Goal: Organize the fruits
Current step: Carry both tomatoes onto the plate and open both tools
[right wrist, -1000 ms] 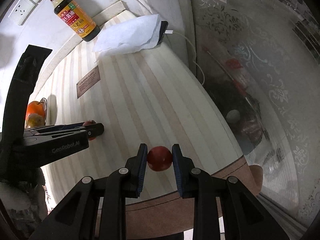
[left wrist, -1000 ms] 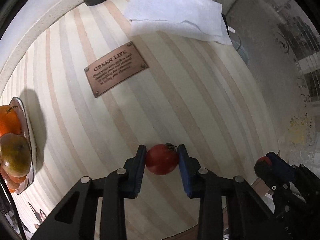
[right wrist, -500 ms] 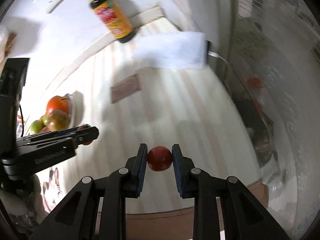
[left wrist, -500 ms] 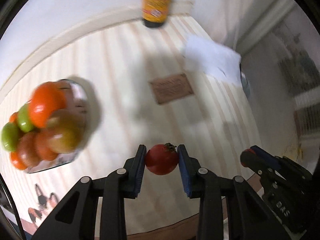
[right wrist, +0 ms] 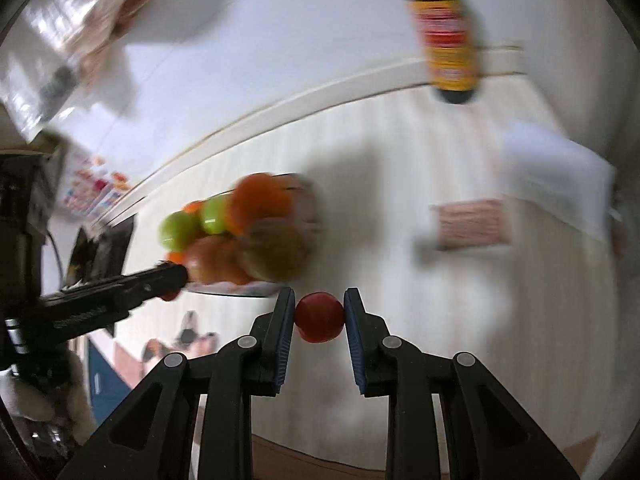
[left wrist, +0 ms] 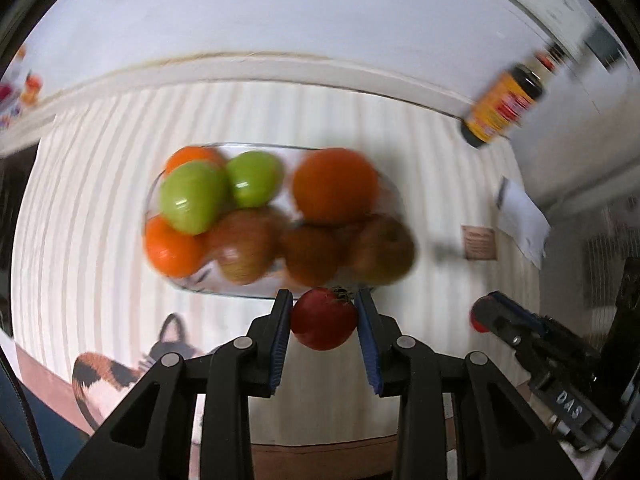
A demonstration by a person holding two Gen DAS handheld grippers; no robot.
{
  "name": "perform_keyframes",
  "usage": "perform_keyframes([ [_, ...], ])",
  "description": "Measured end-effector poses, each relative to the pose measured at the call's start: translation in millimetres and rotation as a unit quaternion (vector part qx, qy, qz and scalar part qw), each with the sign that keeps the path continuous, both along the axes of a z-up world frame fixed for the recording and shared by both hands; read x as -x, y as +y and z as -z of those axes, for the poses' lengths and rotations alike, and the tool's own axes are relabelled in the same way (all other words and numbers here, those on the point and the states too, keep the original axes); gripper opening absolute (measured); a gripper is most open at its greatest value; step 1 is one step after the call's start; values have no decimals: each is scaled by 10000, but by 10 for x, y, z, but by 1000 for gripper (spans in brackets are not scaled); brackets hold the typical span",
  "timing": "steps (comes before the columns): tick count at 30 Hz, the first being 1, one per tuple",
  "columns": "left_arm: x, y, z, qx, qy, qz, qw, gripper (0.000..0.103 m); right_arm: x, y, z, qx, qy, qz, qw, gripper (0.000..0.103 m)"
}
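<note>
A stemmed red tomato [left wrist: 323,323] is being pinched between the blue pads of the left tongs [left wrist: 324,322], which are being held above the near rim of a glass dish [left wrist: 256,294]. A second, smooth red tomato [right wrist: 319,317] is being clamped in the same way by the right tongs [right wrist: 319,316], which are being held just beside the dish, on its right in the right wrist view. The dish is being carried by a striped table [left wrist: 92,208] and is being filled with piled fruit: two green fruits [left wrist: 195,197], three orange fruits, of which the largest [left wrist: 335,185] is being shown at the upper right of the heap, and several brownish-red apples [left wrist: 245,245] along the near side. Motion blur is affecting both views, so finer detail of the fruit is not being resolved. A dark sauce bottle [right wrist: 451,36] with a yellow and red label is being kept at the back edge of the table against a white wall [left wrist: 280,20]. A white cloth [right wrist: 556,178] and a small brown plaque [right wrist: 472,222] are being shown to the right of the dish, well apart from it. A printed cat figure [left wrist: 116,372] is being displayed on the table covering near its front edge. The right tongs are also being caught at the right border of the left wrist view, with red fruit at their tip.
</note>
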State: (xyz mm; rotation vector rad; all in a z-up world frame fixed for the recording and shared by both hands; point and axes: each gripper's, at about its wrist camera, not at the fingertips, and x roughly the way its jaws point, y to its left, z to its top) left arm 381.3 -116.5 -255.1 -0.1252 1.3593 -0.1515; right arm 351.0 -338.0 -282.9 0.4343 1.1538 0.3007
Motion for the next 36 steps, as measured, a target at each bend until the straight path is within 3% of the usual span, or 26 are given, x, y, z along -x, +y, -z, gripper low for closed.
perform_keyframes([
  [5, -113, 378, 98, 244, 184, -397, 9987, 29, -240, 572, 126, -465, 145, -320, 9983, 28],
  [10, -435, 492, 137, 450, 386, -360, 9976, 29, -506, 863, 201, -805, 313, -349, 9957, 28],
  [19, -949, 414, 330, 467, 1008, -91, 9938, 30, -1046, 1081, 341, -669, 696, -417, 9945, 30],
  [20, -980, 401, 357, 453, 1072, -75, 9932, 30, -1085, 1085, 372, -608, 796, -373, 9943, 39],
  [21, -993, 390, 365, 433, 1077, -51, 9932, 31, -1096, 1074, 373, -557, 811, -328, 9946, 56],
  [22, -1001, 387, 358, 389, 1051, -33, 9937, 38, -1101, 1061, 357, -546, 782, -275, 9951, 63],
  [23, -1013, 380, 351, 318, 1030, -10, 9942, 49, -1095, 1039, 336, -499, 766, -243, 9955, 68],
  [25, -1012, 390, 327, 393, 993, 2, 9943, 59, -1076, 992, 294, -442, 737, -159, 9962, 73],
  [28, -984, 407, 266, 321, 884, 14, 9956, 85, -1056, 898, 214, -426, 686, -62, 9967, 79],
  [32, -861, 470, 120, 92, 602, -31, 9981, 86, -962, 836, 44, 357, 550, -11, 9979, 92],
  [36, -651, 564, -75, -311, 130, -230, 9992, 87, -837, 797, -99, 1125, 372, 7, 9930, 94],
])
